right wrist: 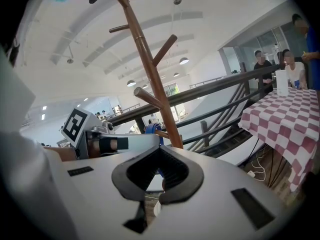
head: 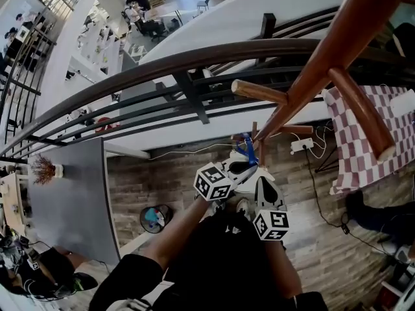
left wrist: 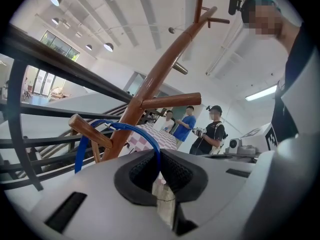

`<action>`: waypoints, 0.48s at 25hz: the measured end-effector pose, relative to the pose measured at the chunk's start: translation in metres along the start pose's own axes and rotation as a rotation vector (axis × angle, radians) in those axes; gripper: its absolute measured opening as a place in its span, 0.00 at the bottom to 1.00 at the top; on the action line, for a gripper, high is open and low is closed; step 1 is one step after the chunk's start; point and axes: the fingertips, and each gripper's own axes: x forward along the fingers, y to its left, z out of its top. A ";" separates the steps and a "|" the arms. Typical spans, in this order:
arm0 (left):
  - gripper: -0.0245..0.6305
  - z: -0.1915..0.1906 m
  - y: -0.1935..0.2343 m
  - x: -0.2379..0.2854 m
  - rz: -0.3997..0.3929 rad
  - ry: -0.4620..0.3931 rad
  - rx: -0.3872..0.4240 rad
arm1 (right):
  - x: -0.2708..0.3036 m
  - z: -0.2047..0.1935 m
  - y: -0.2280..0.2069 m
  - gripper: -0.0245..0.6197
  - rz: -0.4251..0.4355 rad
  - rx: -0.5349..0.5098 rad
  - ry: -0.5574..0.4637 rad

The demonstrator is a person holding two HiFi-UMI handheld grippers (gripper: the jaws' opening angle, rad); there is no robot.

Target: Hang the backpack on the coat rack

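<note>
The coat rack (head: pixel 305 76), a brown wooden pole with slanted pegs, leans across the head view, and both grippers meet close to its stem. The left gripper (left wrist: pixel 159 156) has its jaws pressed together on the blue loop (left wrist: pixel 142 134) of the backpack (head: pixel 224 248). From the jaws the loop rises in an arc and comes down on the far side of a low peg (left wrist: pixel 92 132). The peg's tip crosses in front of the loop, so the loop seems to lie over the peg, but I cannot say this for sure.

The right gripper (right wrist: pixel 160 154) is beside the left one, also at the stem. Its pads meet at the tips, and a thin strip of blue shows between them.

The black bulk right below the grippers, between the person's forearms, seems to be the body of the backpack. Its inside cannot be seen.

On the wooden floor, to the left of the rack's foot, stands a round dark bin (head: pixel 155 218) with something light blue and some other colours in it. Further left of the rack, on a grey surface, a small white pot (head: pixel 58 171) holds a dry reddish plant. To the right of the rack there is a table with a red and white checked cloth (head: pixel 363 135). Behind the rack runs a dark railing (head: pixel 162 67).
</note>
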 end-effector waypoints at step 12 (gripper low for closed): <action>0.07 -0.004 0.004 0.007 0.000 0.002 -0.030 | 0.000 -0.004 -0.004 0.06 -0.008 0.007 0.010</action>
